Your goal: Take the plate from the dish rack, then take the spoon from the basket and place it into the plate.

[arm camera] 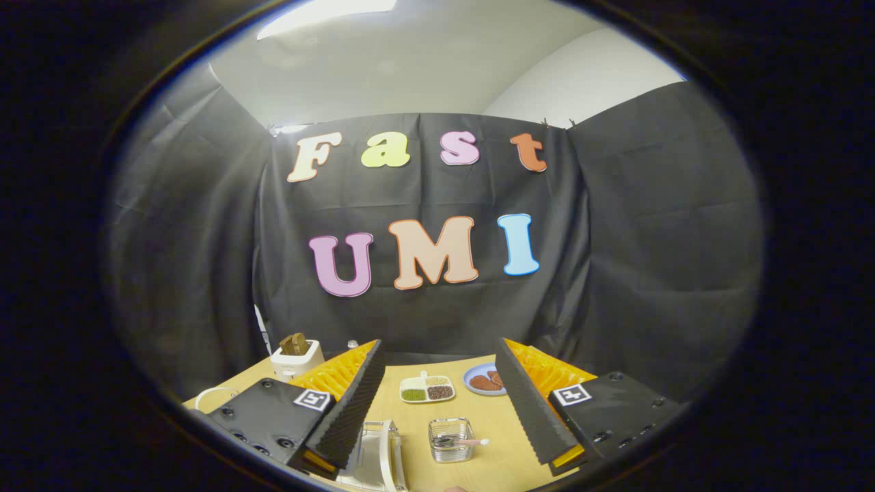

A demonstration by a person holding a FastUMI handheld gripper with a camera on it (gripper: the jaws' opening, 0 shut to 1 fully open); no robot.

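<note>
1. Tool point(437, 403): fingers spread wide, nothing between the pads, no contact w/ any item. Left finger point(345, 410) at approx 8 o'clock, right finger point(530, 410) at approx 4 o'clock of the open gap. Held above the desk point(499, 454), looking fwd and slightly down.

2. Dish rack point(372, 451): white, nearest item, approx 7 o'clock from gap centre, just beside the left finger tip and partly hidden under it. Plate point(389, 454) stands upright on edge in the rack, white rim visible; not taken out.

3. Basket point(451, 441): small clear/wire container on the desk, approx 6 o'clock, between the fingers and below gap centre, right of the rack, apart from it. Spoon point(461, 442) lies inside, pale handle end poking out over the right rim twd 3 o'clock.

4. Divided dish point(427, 389): white, small compartments w/ green, brown and pale contents; approx 12 o'clock from basket, farther back, between the fingers.

5. Blue plate point(482, 379): holds brown food pieces; approx 1 o'clock from basket, right edge hidden behind the right finger.

6. Toaster point(295, 357): white, brown slice sticking up from the top; approx 10 o'clock, beyond the left finger, at far desk edge. Small knob-like obj just right of it, too small to ID.

7. Desk: light wood surface, carries items 2–6.

8. Booth wall point(649, 239): black cloth, far behind desk; pale ceiling above.
</note>
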